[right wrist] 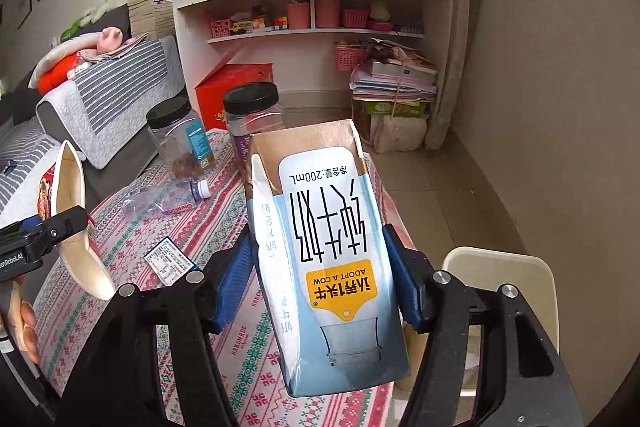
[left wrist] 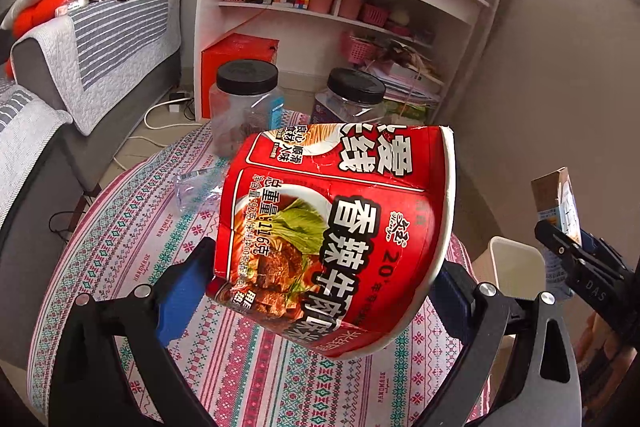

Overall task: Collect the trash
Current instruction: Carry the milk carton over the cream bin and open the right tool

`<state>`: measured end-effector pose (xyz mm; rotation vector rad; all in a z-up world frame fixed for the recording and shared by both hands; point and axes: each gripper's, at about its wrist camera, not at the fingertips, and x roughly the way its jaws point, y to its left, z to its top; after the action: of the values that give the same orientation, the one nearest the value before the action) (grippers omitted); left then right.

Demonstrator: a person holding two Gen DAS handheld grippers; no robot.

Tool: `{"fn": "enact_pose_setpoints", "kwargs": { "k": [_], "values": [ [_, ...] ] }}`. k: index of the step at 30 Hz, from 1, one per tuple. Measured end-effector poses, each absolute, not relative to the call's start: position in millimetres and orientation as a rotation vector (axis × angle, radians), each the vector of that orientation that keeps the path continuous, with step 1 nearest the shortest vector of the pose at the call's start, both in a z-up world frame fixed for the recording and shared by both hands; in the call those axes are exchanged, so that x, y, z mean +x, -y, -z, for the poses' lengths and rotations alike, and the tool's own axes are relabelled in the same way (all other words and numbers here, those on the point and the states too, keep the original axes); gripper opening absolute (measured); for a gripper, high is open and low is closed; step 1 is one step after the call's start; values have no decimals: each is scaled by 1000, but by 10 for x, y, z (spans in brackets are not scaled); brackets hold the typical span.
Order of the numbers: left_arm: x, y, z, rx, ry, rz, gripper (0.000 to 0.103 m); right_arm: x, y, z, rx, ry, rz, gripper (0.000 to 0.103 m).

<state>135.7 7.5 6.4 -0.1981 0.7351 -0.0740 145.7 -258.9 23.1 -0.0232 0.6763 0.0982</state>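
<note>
Both your tongs are loaded with trash above the table.

Your left tongs [left wrist: 320, 291] pinch a crushed red noodle cup [left wrist: 336, 227] by its sides, the blue pads pressed against it, and the cup is tilted with its white rim to the right. Your right tongs [right wrist: 316, 287] pinch a pale blue milk carton [right wrist: 324, 255] between their blue pads, its torn-open top pointing away from you. Both things hang clear of the table [left wrist: 120, 227] with its patterned cloth. Beyond the left tongs a crushed clear plastic bottle [right wrist: 168, 203] lies on the cloth, and two jars with black lids [left wrist: 247, 77] stand farther off at the table's far edge. Just to the right of the right tongs and lower, beside the table, sits a white bin [right wrist: 500, 263].
</note>
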Motion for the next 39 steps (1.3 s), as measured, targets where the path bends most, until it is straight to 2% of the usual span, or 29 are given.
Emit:
{"fn": "enact_pose_setpoints", "kwargs": {
  "k": [16, 18, 20, 23, 31, 39],
  "values": [
    [1425, 787, 83, -126, -788, 220, 94, 1296, 3860, -128, 30, -717, 188, 60],
    [1434, 939, 93, -103, -791, 236, 94, 1286, 4032, -112, 34, -736, 250, 66],
    [1471, 1097, 111, -96, -808, 262, 94, 1247, 4198, -129, 39, -735, 319, 81],
    [1512, 1369, 129, -83, -824, 296, 94, 1157, 4371, -183, 39, -728, 371, 88],
    [1657, 2316, 168, -97, -886, 425, 94, 866, 4667, -341, 123, -676, 437, 94],
    [1744, 3083, 166, -92, -916, 482, 94, 449, 4801, -496, 224, -498, 557, 96]
  ]
}}
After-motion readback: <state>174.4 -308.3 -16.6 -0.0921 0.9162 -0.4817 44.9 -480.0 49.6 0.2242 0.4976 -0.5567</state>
